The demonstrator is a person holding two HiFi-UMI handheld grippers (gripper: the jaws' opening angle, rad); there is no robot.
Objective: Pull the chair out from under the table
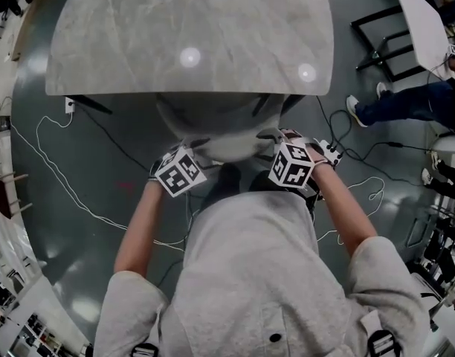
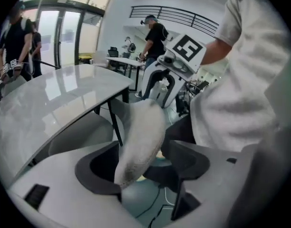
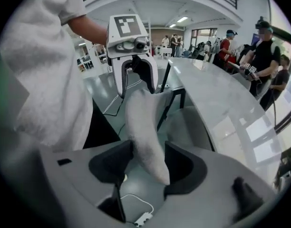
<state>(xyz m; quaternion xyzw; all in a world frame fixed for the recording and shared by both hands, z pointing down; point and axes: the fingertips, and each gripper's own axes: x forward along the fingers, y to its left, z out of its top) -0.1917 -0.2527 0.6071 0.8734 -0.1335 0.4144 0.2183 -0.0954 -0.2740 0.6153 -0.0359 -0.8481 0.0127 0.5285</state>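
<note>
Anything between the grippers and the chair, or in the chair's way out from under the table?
No. The grey upholstered chair's back rim sits between the open jaws of left gripper and right gripper. Behind it: only the person's own body, and a white floor cable.

Dark glossy floor (image 1: 86, 162), white cable (image 3: 135, 196), marble table (image 1: 138, 43)

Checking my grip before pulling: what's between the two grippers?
The top edge of the light grey fabric chair back runs from the left gripper to the right gripper; both gripper views show it.
</note>
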